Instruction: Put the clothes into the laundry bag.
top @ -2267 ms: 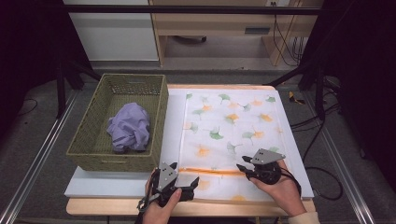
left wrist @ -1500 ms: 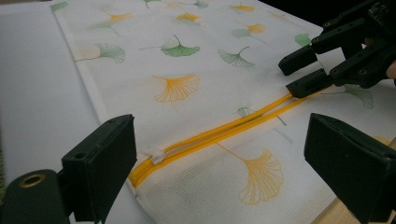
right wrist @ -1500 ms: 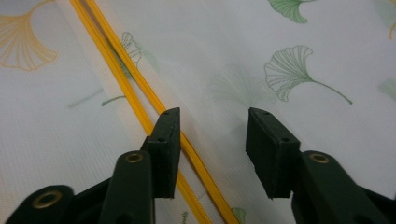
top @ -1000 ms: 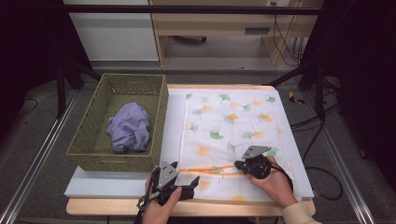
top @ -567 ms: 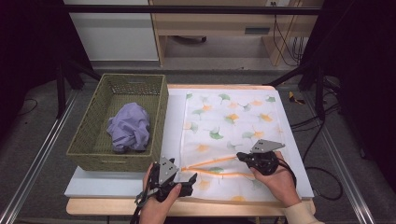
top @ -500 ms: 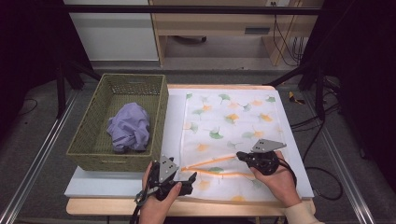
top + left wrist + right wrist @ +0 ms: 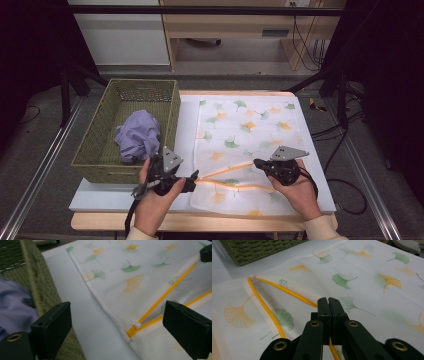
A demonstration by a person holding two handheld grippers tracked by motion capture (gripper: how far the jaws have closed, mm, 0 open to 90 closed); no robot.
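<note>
On the laundry bag (image 7: pixel 245 145), right gripper (image 7: pixel 259 164) pinches the yellow zipper edge (image 7: pixel 287 291).

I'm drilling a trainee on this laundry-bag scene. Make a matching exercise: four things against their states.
Things:
1. left gripper
2. right gripper
3. purple cloth
4. mesh laundry bag

States:
A. crumpled in the green wicker basket
B. flat on the table, zip part open
C. jaws wide apart
D. clamped on the yellow zip edge

Pairs: 1-C, 2-D, 3-A, 4-B
</note>
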